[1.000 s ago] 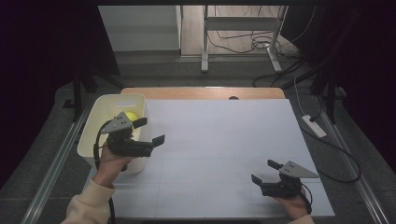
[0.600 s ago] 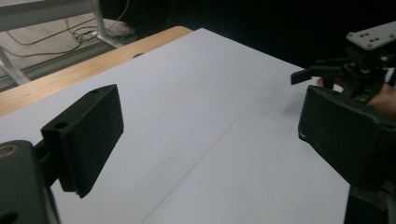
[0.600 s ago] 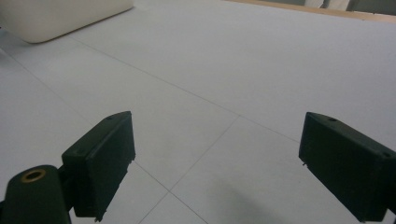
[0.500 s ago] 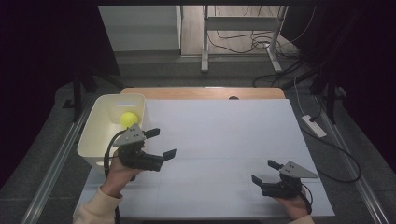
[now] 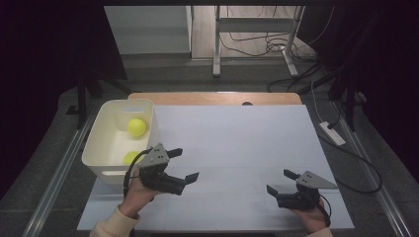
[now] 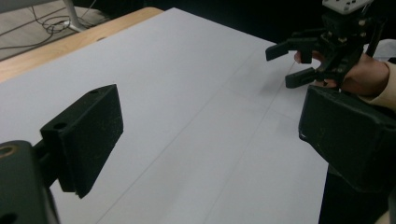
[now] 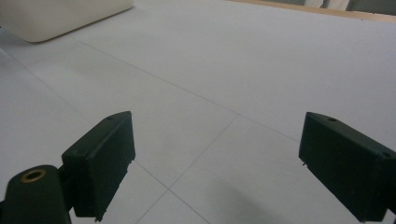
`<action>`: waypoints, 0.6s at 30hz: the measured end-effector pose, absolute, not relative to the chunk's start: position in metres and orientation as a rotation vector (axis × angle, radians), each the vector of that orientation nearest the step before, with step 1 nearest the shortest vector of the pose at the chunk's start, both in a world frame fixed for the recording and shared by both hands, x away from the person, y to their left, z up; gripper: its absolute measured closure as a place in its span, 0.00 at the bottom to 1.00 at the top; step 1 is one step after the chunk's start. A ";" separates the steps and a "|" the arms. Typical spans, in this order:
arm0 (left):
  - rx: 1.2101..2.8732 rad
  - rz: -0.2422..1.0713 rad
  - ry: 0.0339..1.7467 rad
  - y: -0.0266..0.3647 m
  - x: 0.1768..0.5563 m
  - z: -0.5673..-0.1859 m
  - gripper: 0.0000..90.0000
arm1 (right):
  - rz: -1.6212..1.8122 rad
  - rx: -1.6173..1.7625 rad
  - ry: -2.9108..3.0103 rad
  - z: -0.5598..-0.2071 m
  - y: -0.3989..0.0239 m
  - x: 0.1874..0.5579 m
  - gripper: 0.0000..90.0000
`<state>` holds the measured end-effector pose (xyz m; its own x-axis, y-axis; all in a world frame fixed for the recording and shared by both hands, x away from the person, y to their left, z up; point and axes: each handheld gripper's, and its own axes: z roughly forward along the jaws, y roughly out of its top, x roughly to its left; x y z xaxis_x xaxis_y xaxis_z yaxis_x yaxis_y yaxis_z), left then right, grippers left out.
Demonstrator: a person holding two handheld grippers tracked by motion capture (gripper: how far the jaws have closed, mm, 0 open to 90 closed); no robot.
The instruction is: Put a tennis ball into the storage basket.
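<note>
High view: fixed overhead, facing forward and down over the whole white surface (image 5: 237, 148). Left claw view: low, close, facing across the surface toward the right claw (image 6: 299, 58). Right claw view: low, close, facing the tub (image 7: 60, 16). All share the surface.

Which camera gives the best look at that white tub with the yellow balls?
The high view: it shows the whole white tub from above with both yellow balls inside. The right gripper view catches just a corner of its outer wall.

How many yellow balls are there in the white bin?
2. One yellow ball lies toward the far end of the white bin. The second ball lies near the front end, partly covered by the left tongs. More may be hidden there.
</note>
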<state>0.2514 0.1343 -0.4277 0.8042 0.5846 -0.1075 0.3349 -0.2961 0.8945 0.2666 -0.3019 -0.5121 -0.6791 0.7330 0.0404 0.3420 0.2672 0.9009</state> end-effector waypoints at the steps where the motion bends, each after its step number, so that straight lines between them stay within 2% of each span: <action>1: 1.910 0.287 0.693 0.134 0.251 -0.429 0.08 | 1.384 0.974 2.159 -0.512 -0.302 0.266 0.12; 18: 1.963 0.286 0.735 0.134 0.244 -0.466 0.09 | 1.381 0.966 2.163 -0.513 -0.302 0.266 0.12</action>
<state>0.2437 0.1342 -0.4661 0.7889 0.6052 -0.1069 0.3740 -0.3346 0.8650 0.2661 -0.3016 -0.5126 -0.6831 0.7296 0.0345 0.3383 0.2742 0.9002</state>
